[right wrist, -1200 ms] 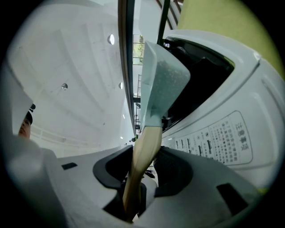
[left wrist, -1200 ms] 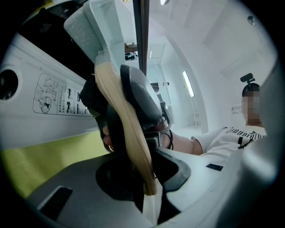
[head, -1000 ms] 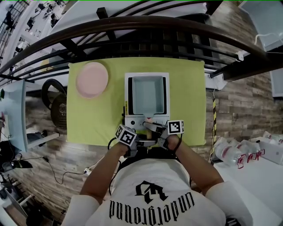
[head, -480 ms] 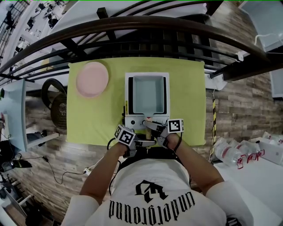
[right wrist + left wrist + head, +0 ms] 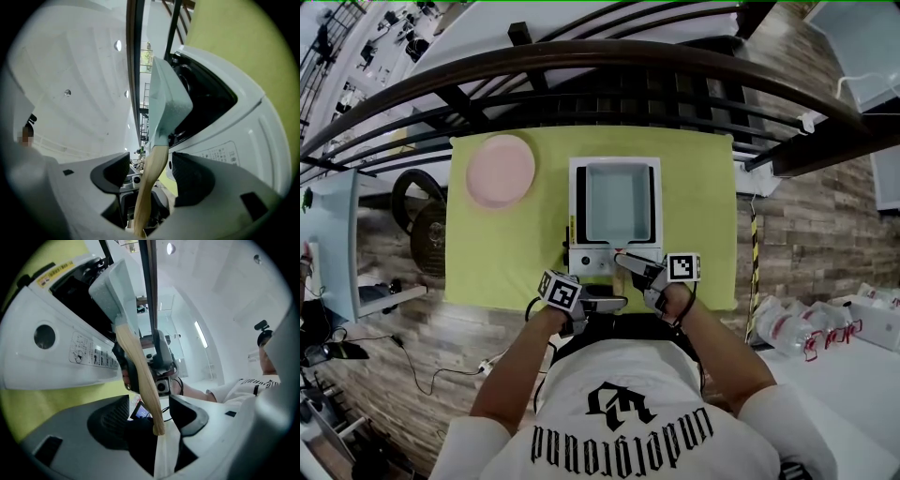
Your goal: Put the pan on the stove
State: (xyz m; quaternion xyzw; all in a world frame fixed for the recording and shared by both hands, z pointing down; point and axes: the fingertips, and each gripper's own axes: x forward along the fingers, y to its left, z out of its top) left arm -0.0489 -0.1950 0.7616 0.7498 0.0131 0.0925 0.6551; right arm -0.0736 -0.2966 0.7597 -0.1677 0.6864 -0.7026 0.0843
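A square pale-blue pan (image 5: 616, 201) sits on the white stove (image 5: 577, 261) in the middle of the green table (image 5: 703, 216). Its wooden handle (image 5: 140, 376) sticks out over the stove's near edge toward me. In the head view, my left gripper (image 5: 611, 302) comes at the handle from the left and my right gripper (image 5: 628, 263) from the right, and they hide most of it. Both sets of jaws have just been opening. The handle (image 5: 157, 159) runs between each pair of fingers, with a gap on both sides. My left gripper (image 5: 152, 408) and right gripper (image 5: 150, 177) both stand open.
A pink plate (image 5: 501, 169) lies at the table's far left. A dark curved railing (image 5: 609, 56) runs along the far side. The stove's control panel (image 5: 93, 355) faces me. Plastic bottles (image 5: 797, 323) lie on a white surface at the right.
Both grippers' jaws have opened off the wooden handle. The left gripper has slid slightly left and the right one slightly right. The pan stays on the stove.
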